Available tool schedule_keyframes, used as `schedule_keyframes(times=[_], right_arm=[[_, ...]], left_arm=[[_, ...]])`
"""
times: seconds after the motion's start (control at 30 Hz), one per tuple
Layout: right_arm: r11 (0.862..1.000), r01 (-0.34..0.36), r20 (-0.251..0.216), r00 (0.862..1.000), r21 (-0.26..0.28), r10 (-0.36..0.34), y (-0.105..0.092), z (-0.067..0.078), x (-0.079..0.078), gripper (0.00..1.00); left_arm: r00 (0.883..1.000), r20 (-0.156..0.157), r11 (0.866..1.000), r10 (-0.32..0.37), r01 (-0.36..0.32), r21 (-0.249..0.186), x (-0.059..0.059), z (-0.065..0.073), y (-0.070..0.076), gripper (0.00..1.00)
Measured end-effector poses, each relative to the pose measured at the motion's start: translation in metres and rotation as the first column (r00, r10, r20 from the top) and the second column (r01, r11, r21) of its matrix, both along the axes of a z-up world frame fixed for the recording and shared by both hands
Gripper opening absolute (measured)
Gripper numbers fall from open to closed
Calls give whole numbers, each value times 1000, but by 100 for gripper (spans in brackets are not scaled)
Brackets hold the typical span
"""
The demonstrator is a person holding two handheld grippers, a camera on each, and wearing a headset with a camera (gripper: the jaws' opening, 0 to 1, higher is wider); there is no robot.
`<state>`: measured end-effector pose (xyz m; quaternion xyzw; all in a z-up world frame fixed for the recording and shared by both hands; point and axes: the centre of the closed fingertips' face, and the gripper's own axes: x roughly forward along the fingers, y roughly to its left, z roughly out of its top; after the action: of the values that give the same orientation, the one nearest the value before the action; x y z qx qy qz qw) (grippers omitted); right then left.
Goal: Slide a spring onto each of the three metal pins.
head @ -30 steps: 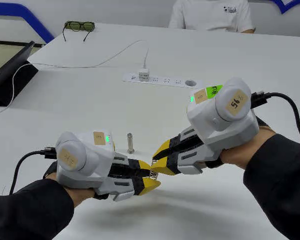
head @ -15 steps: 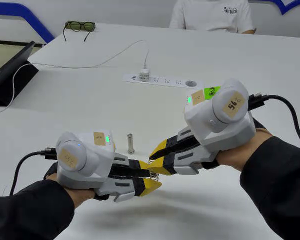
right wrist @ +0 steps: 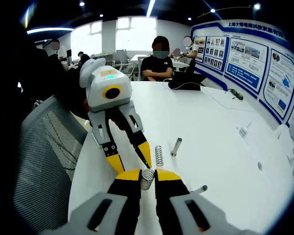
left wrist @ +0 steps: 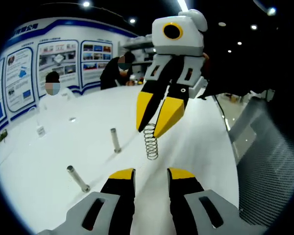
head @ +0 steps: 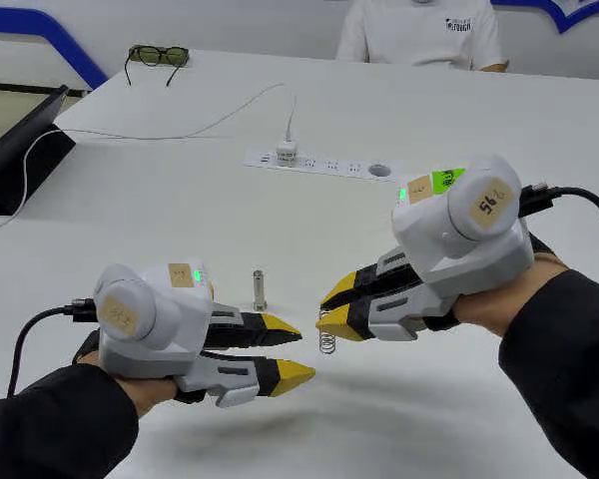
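My right gripper (head: 321, 314) is shut on the top end of a small metal spring (head: 326, 337), which hangs just above the white table (head: 180, 220). In the left gripper view that spring (left wrist: 151, 142) dangles from the right gripper (left wrist: 149, 129). My left gripper (head: 299, 351) is open and holds nothing, its jaws a short way left of the spring. One bare upright pin (head: 260, 289) stands beyond the left gripper; two pins (left wrist: 116, 140) (left wrist: 77, 178) show in the left gripper view. Beyond my right jaws (right wrist: 147, 172) a second coil (right wrist: 159, 155) stands upright beside a pin (right wrist: 176, 147).
A white power strip (head: 314, 160) with a plugged-in cable lies mid-table. Dark glasses (head: 160, 52) rest at the far left and a black tablet (head: 25, 150) leans at the left edge. A person in a white shirt (head: 419, 30) sits across the table.
The left gripper has opened, let go of the spring and drawn back left. The right gripper, shut on the spring, has moved slightly right and up with it.
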<state>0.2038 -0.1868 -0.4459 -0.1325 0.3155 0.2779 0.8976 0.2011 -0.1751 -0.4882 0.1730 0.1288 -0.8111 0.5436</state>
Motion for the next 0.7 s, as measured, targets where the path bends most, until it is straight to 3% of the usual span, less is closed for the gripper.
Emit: schedule_keyframes(times=[0.37, 0.7], right_arm=[[999, 46, 11, 999, -10, -46, -18, 3, -2, 11], [997, 81, 23, 997, -12, -80, -29, 8, -3, 11]], left_arm=[[997, -4, 996, 82, -82, -18, 24, 5, 8, 36], [986, -6, 986, 168, -168, -23, 47, 3, 22, 39]])
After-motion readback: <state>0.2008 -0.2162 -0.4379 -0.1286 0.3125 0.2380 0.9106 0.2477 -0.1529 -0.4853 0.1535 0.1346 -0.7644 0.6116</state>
